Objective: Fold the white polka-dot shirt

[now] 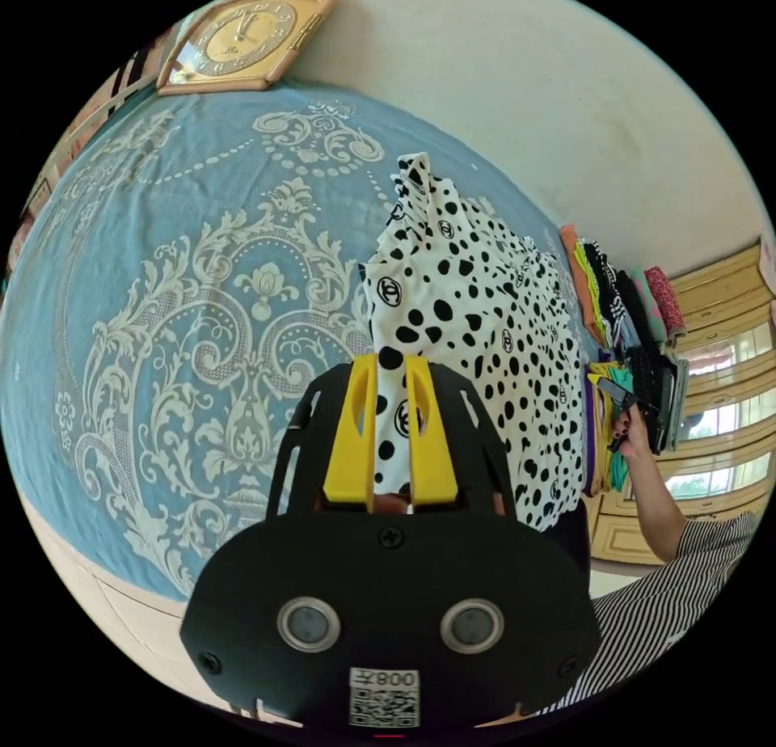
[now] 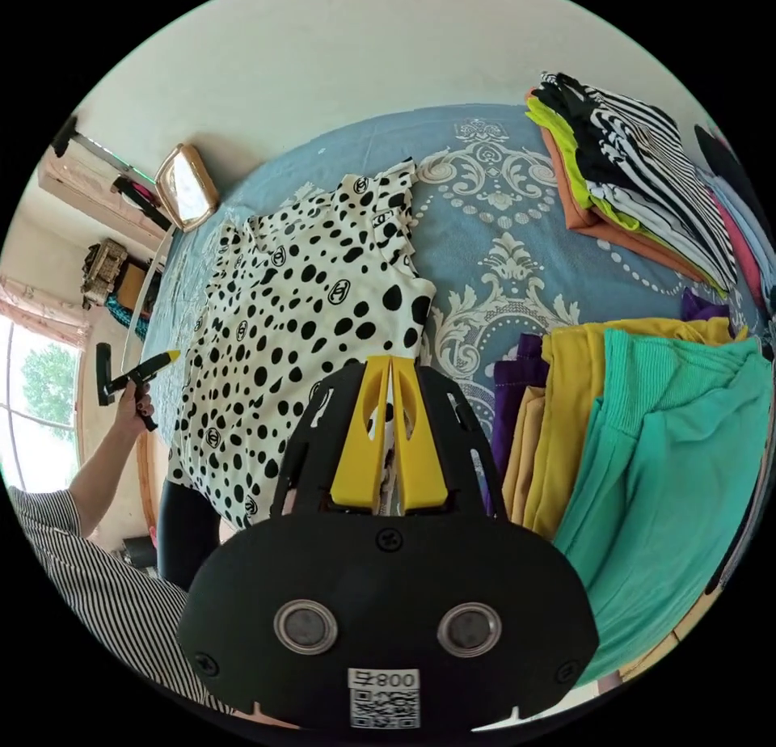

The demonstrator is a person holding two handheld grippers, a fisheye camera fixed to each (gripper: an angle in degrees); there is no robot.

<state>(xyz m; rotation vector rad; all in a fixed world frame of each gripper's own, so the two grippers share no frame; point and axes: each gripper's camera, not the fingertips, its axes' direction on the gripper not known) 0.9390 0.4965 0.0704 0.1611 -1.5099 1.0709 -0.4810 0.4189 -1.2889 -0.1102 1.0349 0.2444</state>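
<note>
Both grippers clamped on shirt hem.
Left gripper (image 1: 391, 424) and right gripper (image 2: 390, 432) each pinch the shirt (image 2: 299, 318) (white, black dots), spread on the blue bedspread (image 2: 485, 213) beside folded stacks (image 2: 647, 424).

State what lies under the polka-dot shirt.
The polka-dot shirt lies on a blue patterned bedspread. Whatever else sits beneath the cloth is covered and cannot be seen.

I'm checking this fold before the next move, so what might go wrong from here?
The left gripper pinches only a narrow strip of the polka-dot shirt, so the cloth might slip out. The shirt's lower edge hangs off the blue bedspread and could drag the rest down. The right gripper works close to the folded clothes and may disturb them.
</note>
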